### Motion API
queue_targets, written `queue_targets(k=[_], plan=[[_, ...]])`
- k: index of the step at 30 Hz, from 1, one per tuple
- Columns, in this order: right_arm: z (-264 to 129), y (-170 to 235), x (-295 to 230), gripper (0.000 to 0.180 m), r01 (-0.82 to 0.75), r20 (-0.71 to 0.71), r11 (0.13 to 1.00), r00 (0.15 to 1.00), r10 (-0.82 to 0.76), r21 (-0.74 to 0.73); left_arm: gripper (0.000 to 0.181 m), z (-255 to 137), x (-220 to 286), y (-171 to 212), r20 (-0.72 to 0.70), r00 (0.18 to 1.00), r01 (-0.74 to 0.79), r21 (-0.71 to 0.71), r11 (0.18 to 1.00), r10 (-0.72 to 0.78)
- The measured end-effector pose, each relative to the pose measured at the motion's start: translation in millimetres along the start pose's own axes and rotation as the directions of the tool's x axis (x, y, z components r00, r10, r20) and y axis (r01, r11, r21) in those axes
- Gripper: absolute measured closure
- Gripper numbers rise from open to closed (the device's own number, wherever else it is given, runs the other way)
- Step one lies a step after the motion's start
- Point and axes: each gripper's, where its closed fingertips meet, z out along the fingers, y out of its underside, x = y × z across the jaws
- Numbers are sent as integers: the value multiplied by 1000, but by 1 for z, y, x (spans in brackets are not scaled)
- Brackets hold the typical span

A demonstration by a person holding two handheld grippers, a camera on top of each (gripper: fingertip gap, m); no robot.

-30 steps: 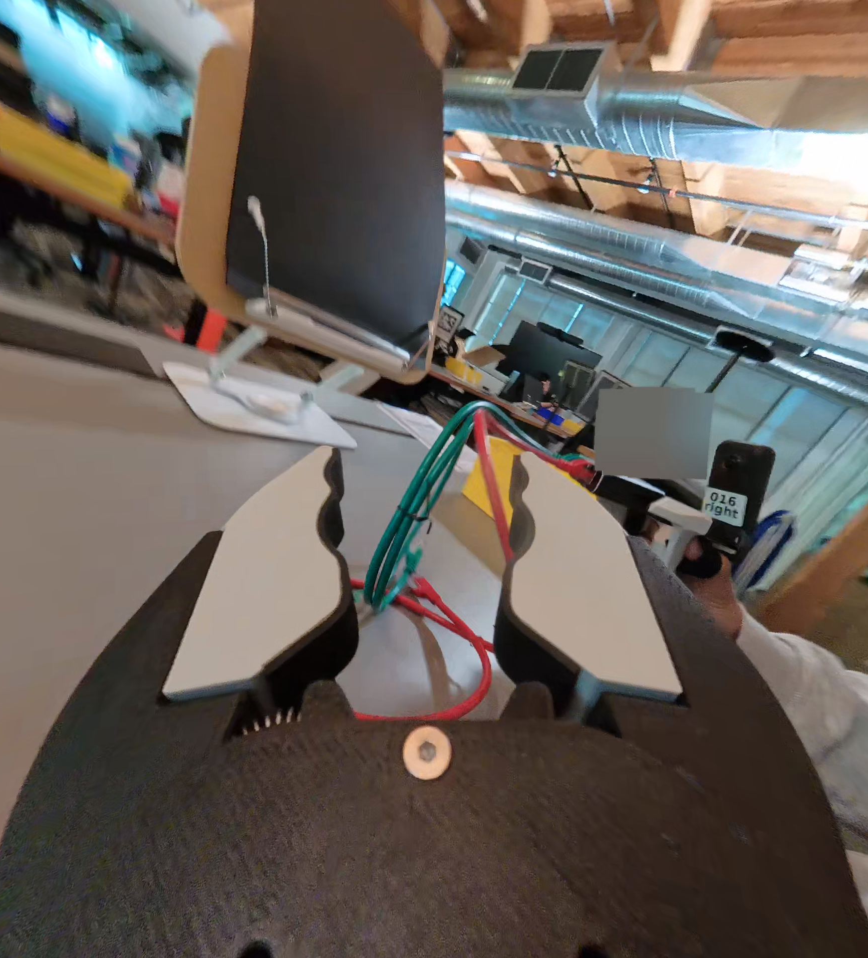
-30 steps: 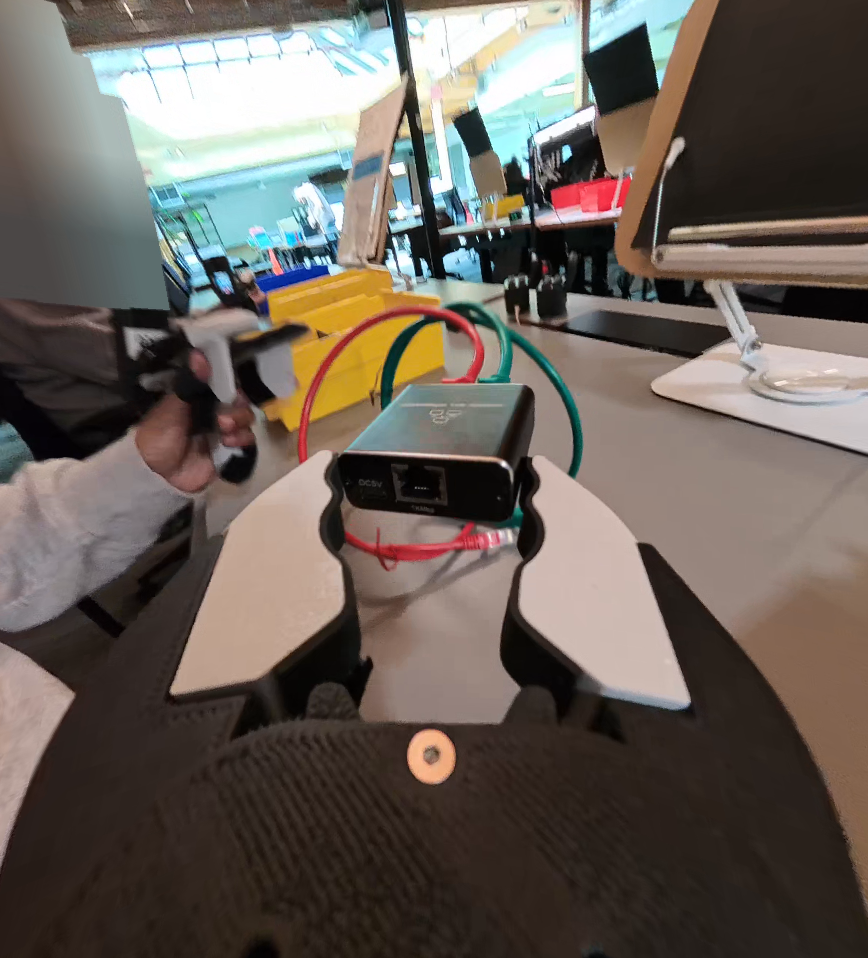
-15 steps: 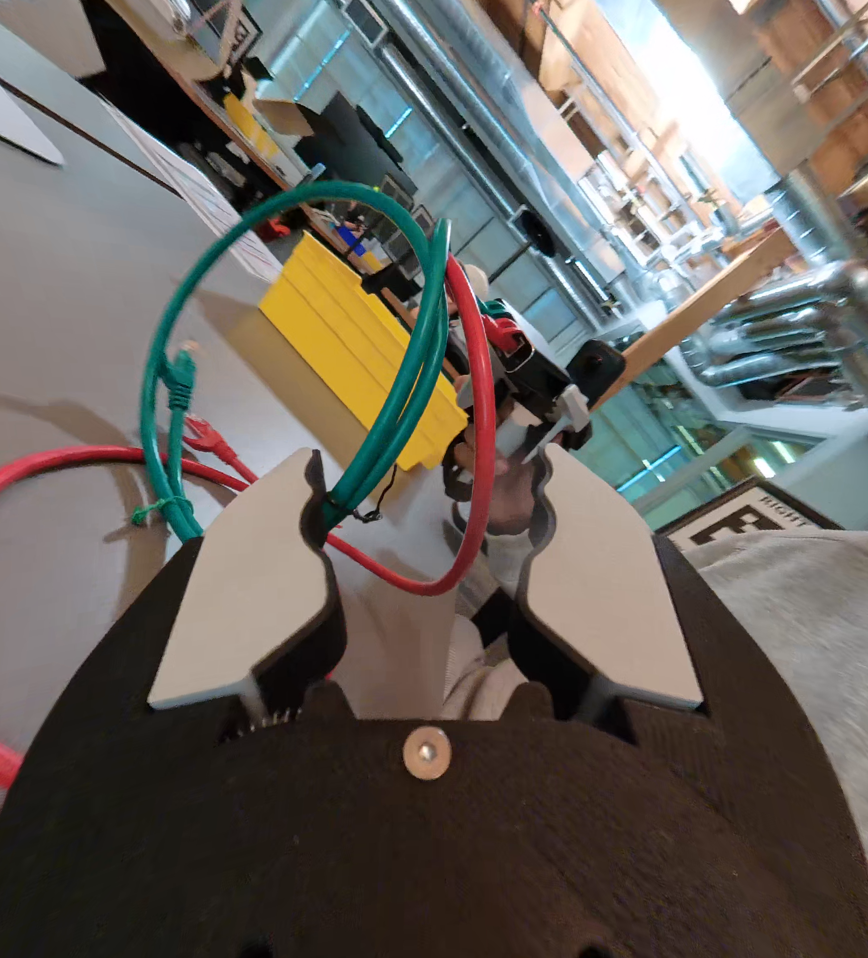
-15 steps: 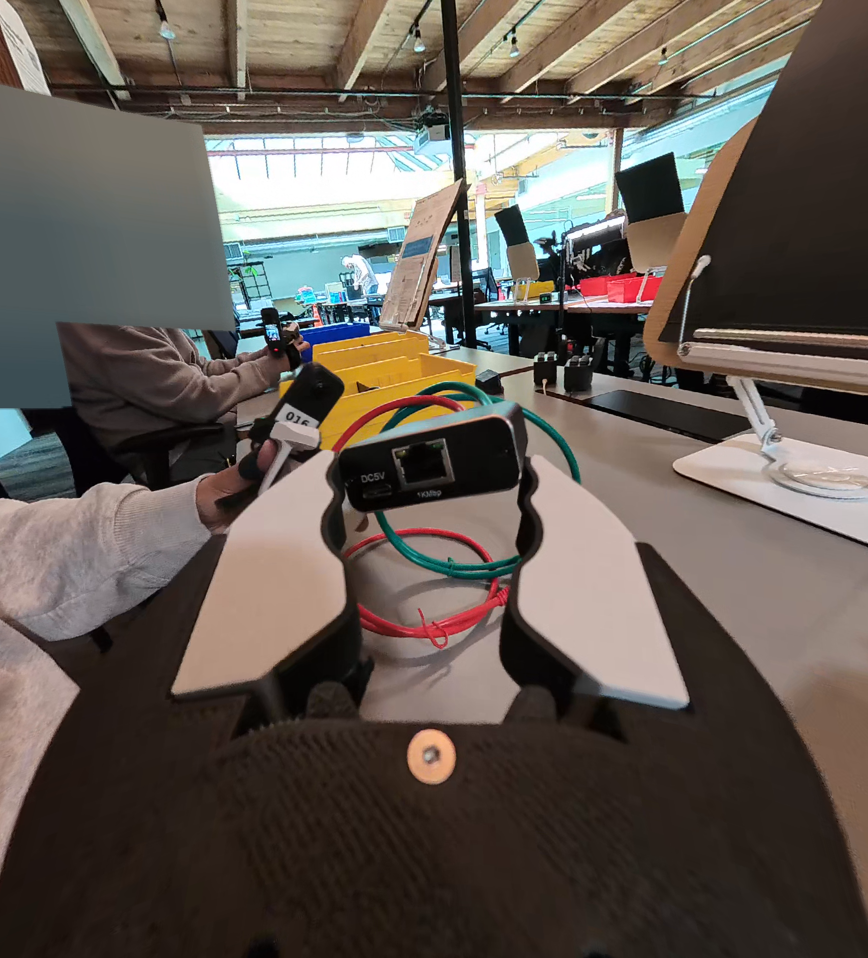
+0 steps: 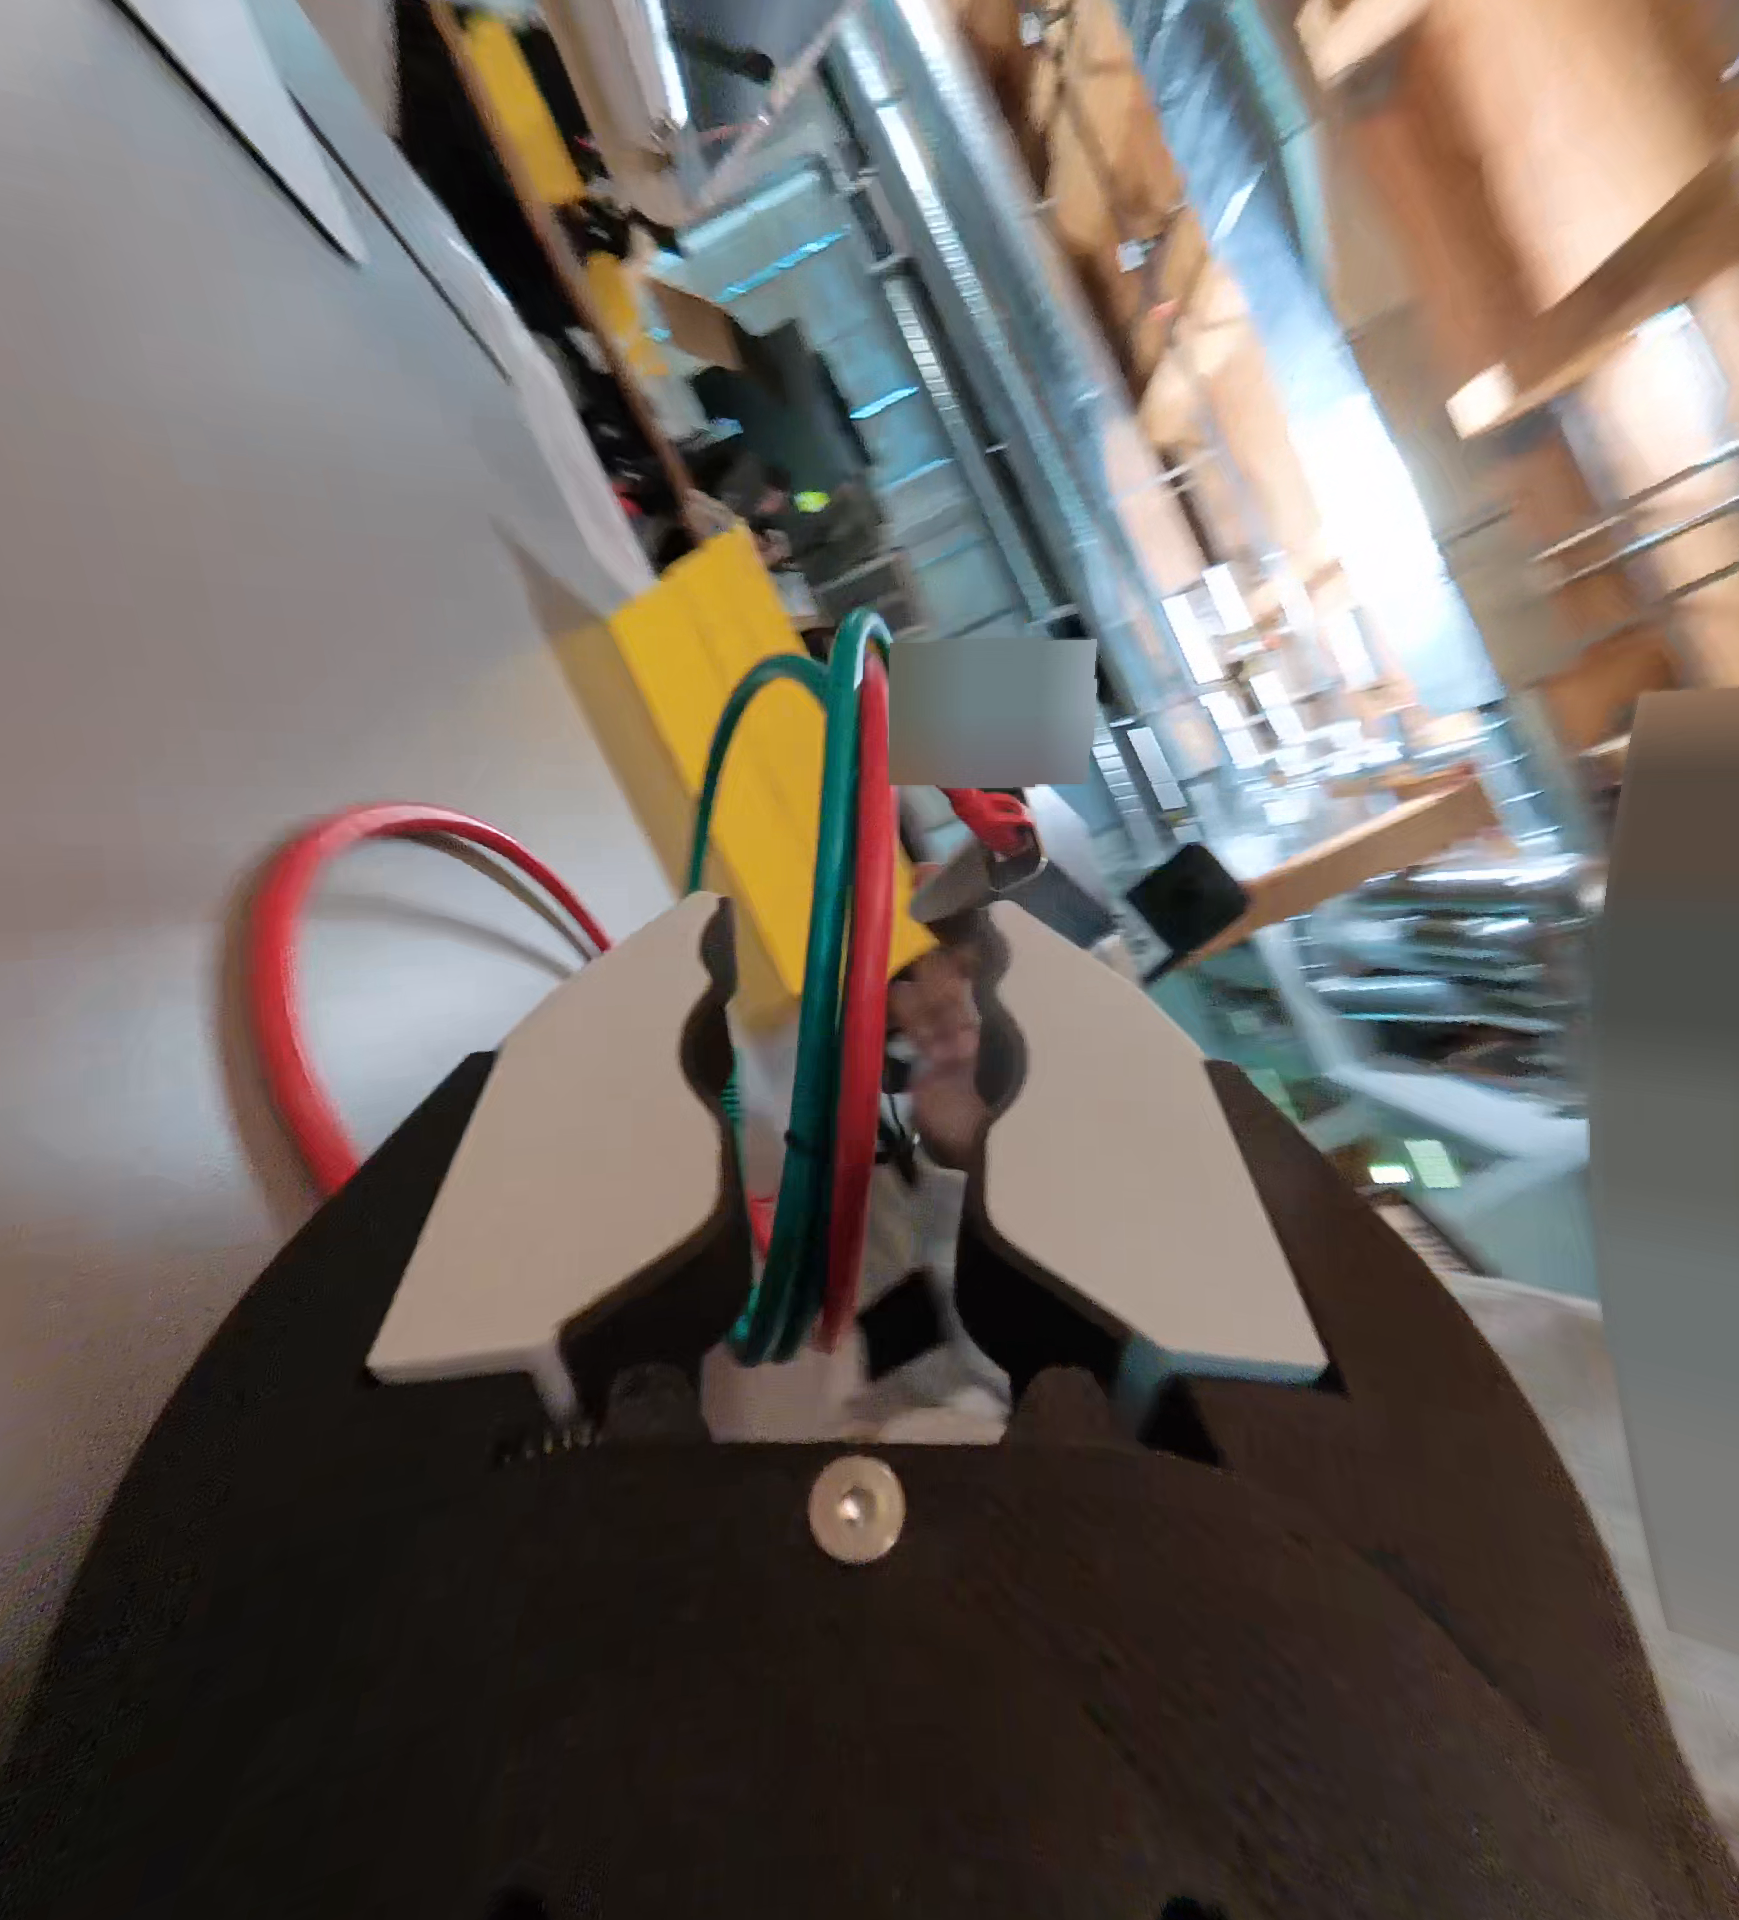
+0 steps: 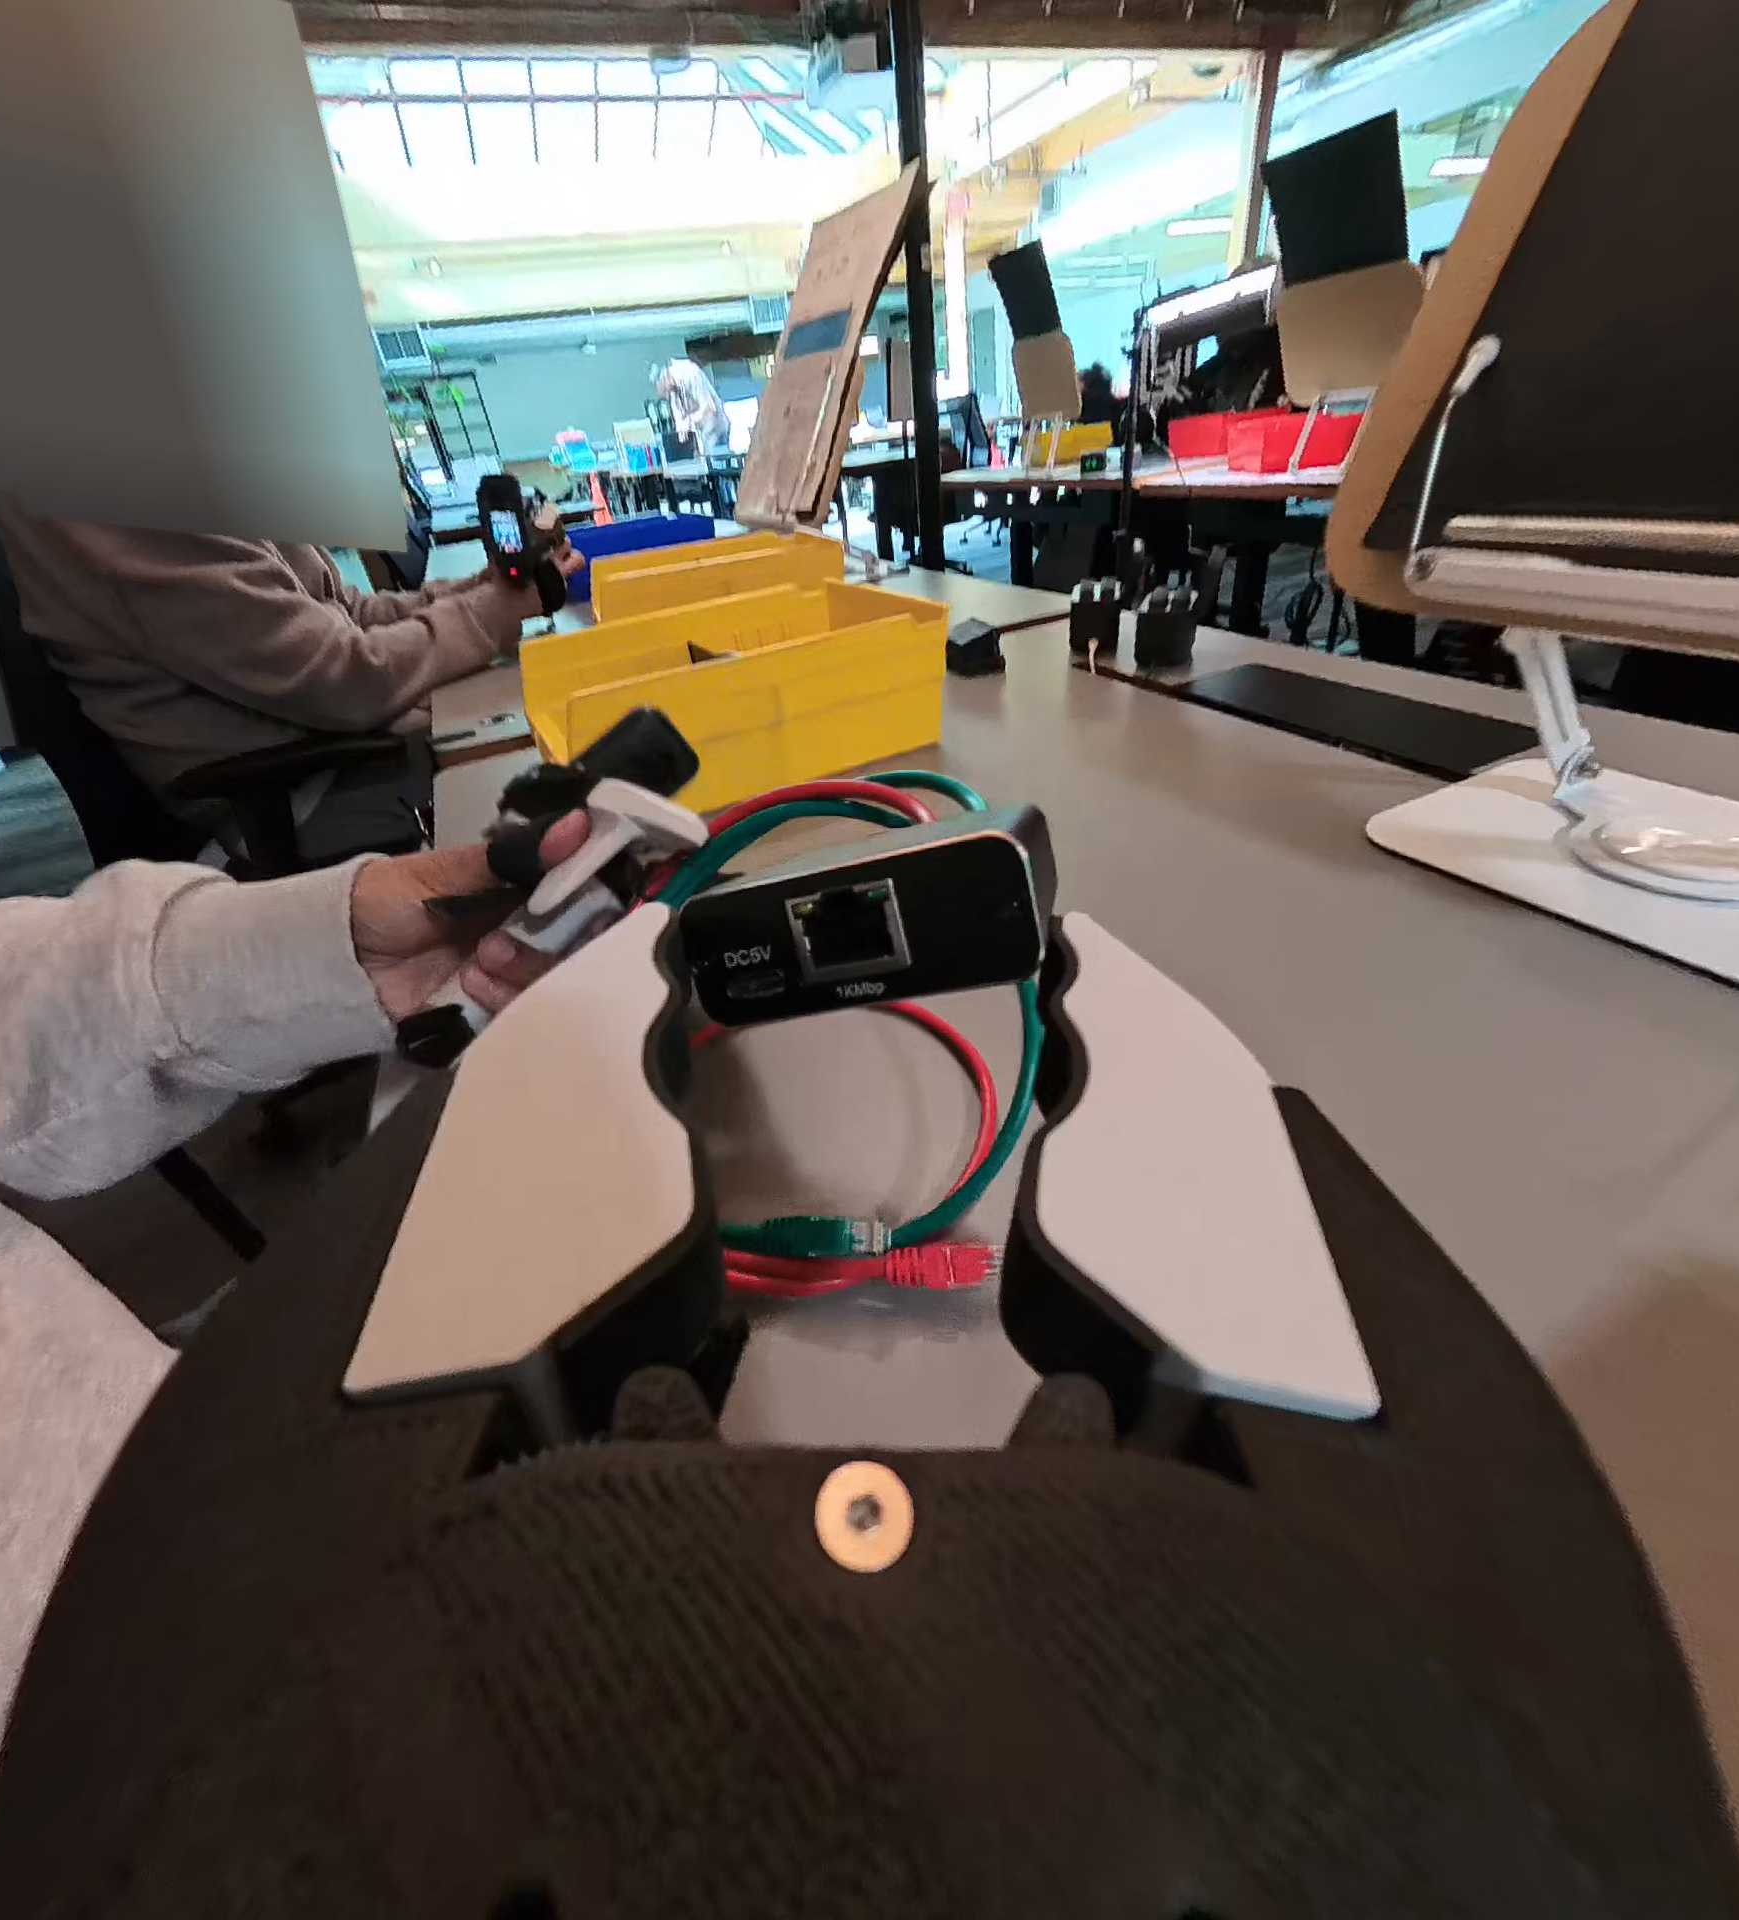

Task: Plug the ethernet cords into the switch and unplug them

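Note:
My right gripper point(image 6: 865, 925) is shut on the black switch point(image 6: 860, 925) and holds it above the grey table point(image 6: 1467, 1143), its empty port facing the camera. The green cord point(image 6: 1026, 1091) and red cord point(image 6: 984, 1101) loop from behind the switch down to the table. Their loose green plug point(image 6: 813, 1236) and red plug point(image 6: 938, 1268) lie below the switch. My left gripper point(image 5: 854, 914) is open, with the green cord point(image 5: 823, 935) and red cord point(image 5: 870, 935) running between its fingers, untouched on both sides. It also shows in the right wrist view point(image 6: 584, 862), next to the cord loops.
Yellow bins point(image 6: 740, 675) stand on the table behind the switch. A screen on a white stand point(image 6: 1571, 852) is at the right, with a black pad point(image 6: 1364, 717) beside it. Another person point(image 6: 221, 644) sits at the far left.
The right gripper has lifted the switch off the table, and the loose plugs now lie under it. The left gripper has swung round to the cord loops and its fingers have narrowed around them.

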Motion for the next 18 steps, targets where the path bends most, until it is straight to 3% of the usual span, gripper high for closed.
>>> queue_targets(k=[3, 6, 10, 15, 18], plan=[[8, 21, 0, 114, 7, 0, 994, 1000, -7, -106, 110, -11, -3, -20, 191, 950, -253, 7, 967, 247], [15, 44, -2, 114, -12, 34, 979, 999, 20, -206, 106, -22, 15, -40, 289, 824, -515, 21, 857, 488], [22, 61, -14, 115, -68, 109, 960, 989, 100, -270, 107, -4, 44, -20, 149, 734, -660, -78, 748, 663], [28, 84, -30, 115, 30, 178, 927, 983, 40, -374, 101, 20, 29, 37, -24, 754, -630, -307, 713, 656], [33, 89, -46, 114, 91, 266, 918, 964, 16, -386, 96, 24, 19, 56, -56, 667, -690, -422, 588, 743]])
